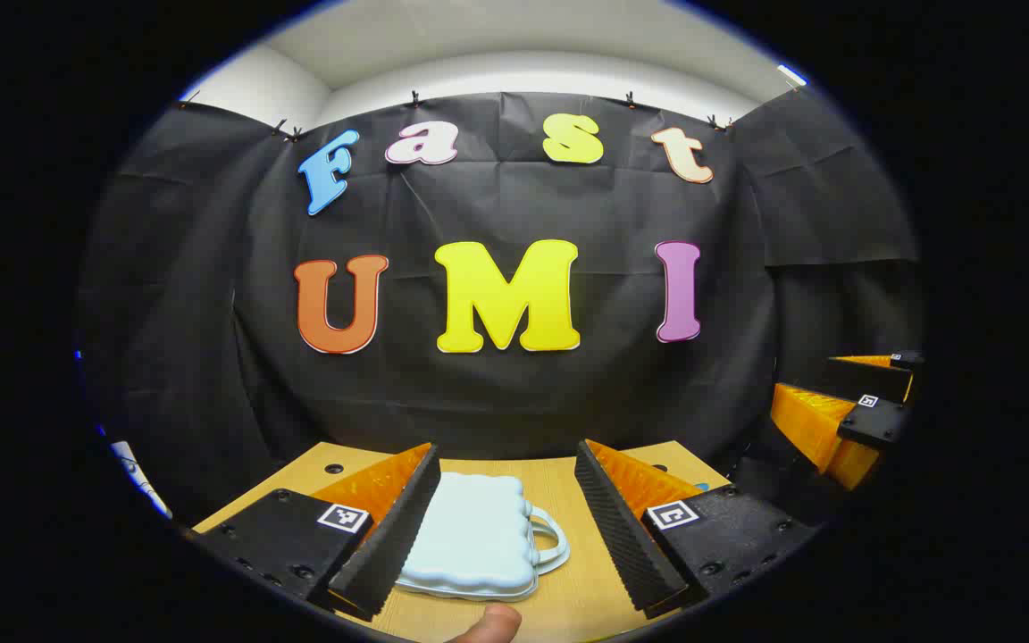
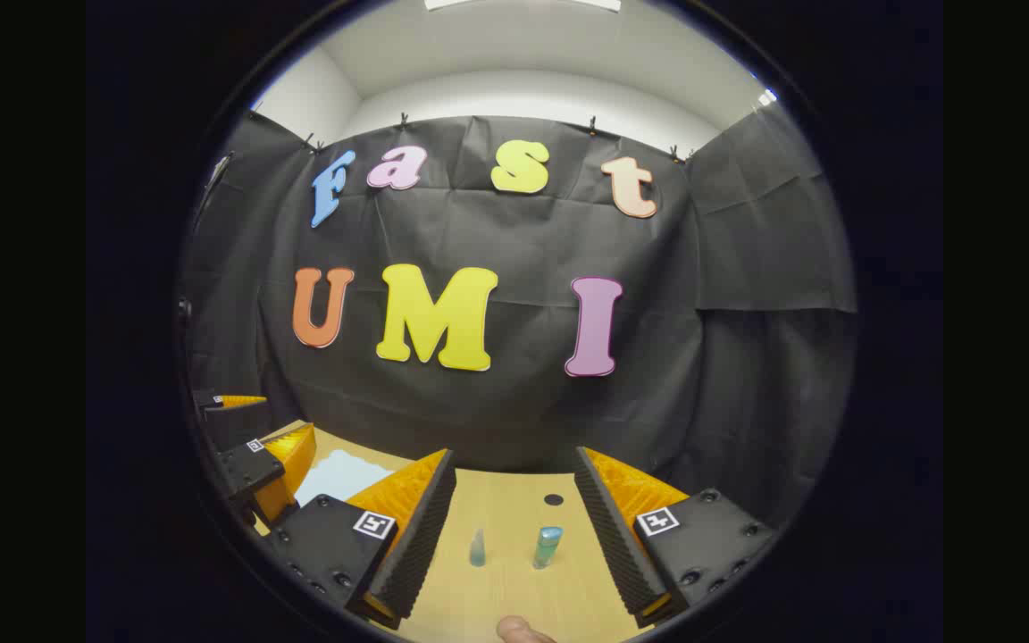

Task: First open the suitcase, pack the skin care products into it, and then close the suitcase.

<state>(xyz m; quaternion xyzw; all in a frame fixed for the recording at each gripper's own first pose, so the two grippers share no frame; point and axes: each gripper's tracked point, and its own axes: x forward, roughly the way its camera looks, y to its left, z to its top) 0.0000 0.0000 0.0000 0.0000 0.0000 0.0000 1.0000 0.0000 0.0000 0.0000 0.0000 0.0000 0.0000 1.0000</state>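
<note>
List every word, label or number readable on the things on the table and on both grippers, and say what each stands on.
None can be read.
Pale suitcase: no text on its closed lid.
Small clear bottle and teal bottle: any label is too small to read.
Left gripper and right gripper: square black-and-white markers, patterns only, no letters or numbers.
</note>
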